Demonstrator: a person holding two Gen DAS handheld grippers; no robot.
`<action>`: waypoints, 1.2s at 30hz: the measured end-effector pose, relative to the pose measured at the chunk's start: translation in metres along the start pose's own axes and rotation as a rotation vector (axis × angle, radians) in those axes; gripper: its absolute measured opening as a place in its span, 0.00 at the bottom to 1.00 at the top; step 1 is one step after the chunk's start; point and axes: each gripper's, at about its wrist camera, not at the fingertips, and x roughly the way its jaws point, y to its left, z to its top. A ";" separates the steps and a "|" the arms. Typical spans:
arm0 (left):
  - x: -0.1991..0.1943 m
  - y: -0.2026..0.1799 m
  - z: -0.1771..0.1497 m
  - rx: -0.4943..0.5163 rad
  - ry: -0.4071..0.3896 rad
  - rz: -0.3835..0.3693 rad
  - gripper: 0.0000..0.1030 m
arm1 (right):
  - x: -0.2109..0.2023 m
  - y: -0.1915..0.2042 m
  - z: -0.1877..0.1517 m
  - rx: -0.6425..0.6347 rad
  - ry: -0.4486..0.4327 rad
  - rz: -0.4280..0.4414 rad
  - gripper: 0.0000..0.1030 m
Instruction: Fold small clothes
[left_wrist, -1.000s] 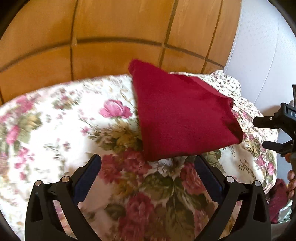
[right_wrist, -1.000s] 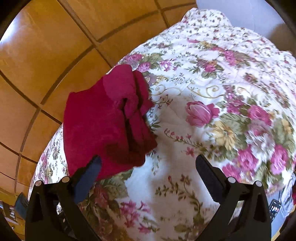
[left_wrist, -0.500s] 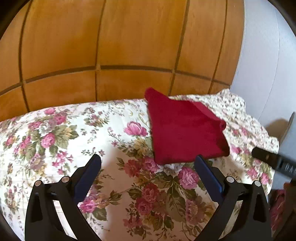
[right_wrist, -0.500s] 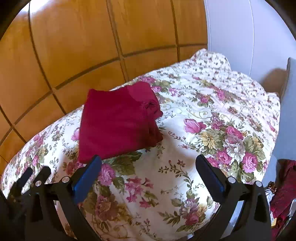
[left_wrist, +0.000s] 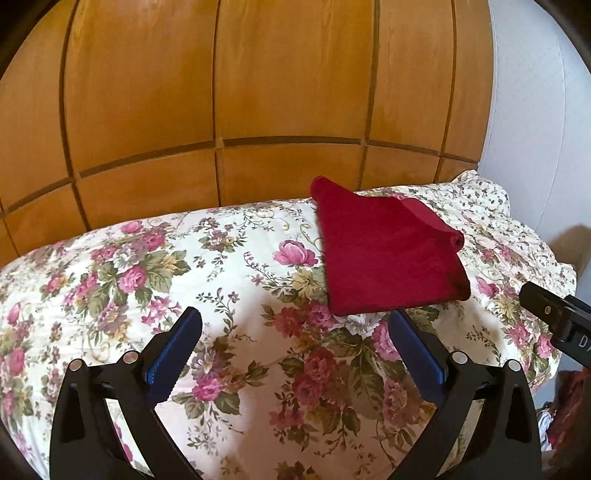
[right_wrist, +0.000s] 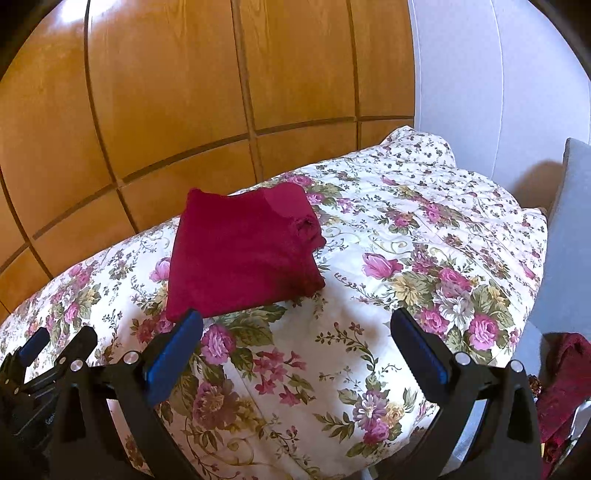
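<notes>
A dark red garment (left_wrist: 384, 254) lies folded into a neat rectangle on the floral quilt (left_wrist: 184, 280), near its far edge by the wood wall. It also shows in the right wrist view (right_wrist: 240, 254), with a rolled edge on its right side. My left gripper (left_wrist: 295, 350) is open and empty, held back from the garment's near edge. My right gripper (right_wrist: 295, 350) is open and empty, just short of the garment's near corner. The right gripper's body (left_wrist: 557, 321) pokes in at the right of the left wrist view; the left gripper's fingers (right_wrist: 35, 339) show at the left of the right wrist view.
A wood-panelled wall (left_wrist: 258, 92) stands behind the quilt. A white wall (right_wrist: 498, 85) is at the right. More dark red cloth (right_wrist: 565, 384) lies off the quilt's right edge, beside a grey upright panel (right_wrist: 569, 221).
Both grippers have pulled back and up from the folded garment, so it looks smaller and farther away. The garment itself has stayed in place.
</notes>
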 end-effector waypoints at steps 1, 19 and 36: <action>-0.001 -0.001 -0.001 0.000 -0.001 -0.004 0.97 | 0.000 0.000 0.000 0.001 0.000 0.000 0.98; -0.004 -0.002 0.002 -0.010 -0.001 0.003 0.97 | 0.005 0.002 -0.003 -0.004 0.025 -0.016 0.98; -0.004 -0.001 0.004 -0.006 -0.007 0.012 0.97 | 0.006 0.002 -0.004 0.010 0.033 -0.005 0.98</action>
